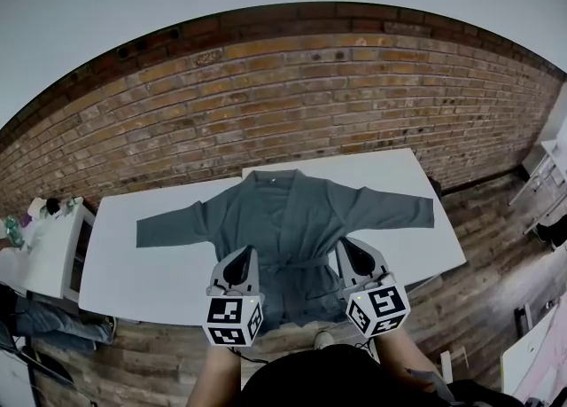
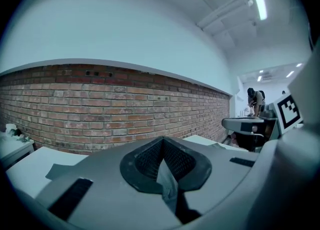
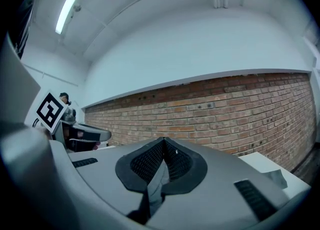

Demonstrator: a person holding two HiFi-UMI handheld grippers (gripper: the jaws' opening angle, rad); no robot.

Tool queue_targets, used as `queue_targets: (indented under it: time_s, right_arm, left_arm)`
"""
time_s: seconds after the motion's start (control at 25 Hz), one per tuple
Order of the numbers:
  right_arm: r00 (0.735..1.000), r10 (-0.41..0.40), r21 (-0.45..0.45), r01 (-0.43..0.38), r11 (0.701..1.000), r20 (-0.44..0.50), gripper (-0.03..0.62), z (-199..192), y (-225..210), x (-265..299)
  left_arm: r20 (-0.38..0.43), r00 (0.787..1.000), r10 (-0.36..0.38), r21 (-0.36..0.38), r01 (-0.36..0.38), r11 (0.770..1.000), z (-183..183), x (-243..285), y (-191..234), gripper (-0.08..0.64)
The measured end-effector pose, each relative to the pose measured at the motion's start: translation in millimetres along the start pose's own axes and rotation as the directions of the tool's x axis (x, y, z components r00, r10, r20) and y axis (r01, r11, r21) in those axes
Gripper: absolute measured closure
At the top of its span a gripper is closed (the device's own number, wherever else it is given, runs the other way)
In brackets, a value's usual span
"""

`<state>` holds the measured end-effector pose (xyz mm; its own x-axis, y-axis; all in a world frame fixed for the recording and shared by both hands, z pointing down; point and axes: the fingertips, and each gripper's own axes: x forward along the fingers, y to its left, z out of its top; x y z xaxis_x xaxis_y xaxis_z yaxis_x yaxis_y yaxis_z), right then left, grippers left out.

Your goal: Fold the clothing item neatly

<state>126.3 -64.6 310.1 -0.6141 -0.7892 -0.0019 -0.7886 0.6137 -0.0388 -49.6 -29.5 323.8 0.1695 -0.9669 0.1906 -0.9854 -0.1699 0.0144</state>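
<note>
**Both claws pinched shut on the robe's near hem, set for the first fold**

I read the left claw (image 1: 237,263) and the right claw (image 1: 356,256) as clamped tight on thin grey cloth. In each gripper view a sliver of the robe (image 1: 288,215) shows between the pads. The robe lies flat on the white desk (image 1: 133,263) just ahead of both claws, with its sleeves spread out to either side beyond them. I judge the grip at two hem points is meant to lift the bottom edge evenly. The hem itself is hidden under the claw bodies. Both gripper views look past the desk at the brick wall (image 1: 266,104), so I can't tell how much cloth is caught.
</note>
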Motion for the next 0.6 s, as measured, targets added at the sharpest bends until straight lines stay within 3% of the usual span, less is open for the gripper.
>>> queue_targets:
  time_s: [0.36,0.6]
  right_arm:
    - [0.998,0.06,0.025,-0.059,0.998,-0.031,0.592,-10,-53,56]
    - [0.995,0.078,-0.003,-0.078,0.997,-0.055,0.592,-20,-52,80]
  left_arm:
    - [-0.021,0.998,0.066,-0.063,-0.067,0.996,1,62,9,0.568]
    - [-0.055,0.995,0.085,-0.036,-0.087,0.996,-9,82,21,0.568]
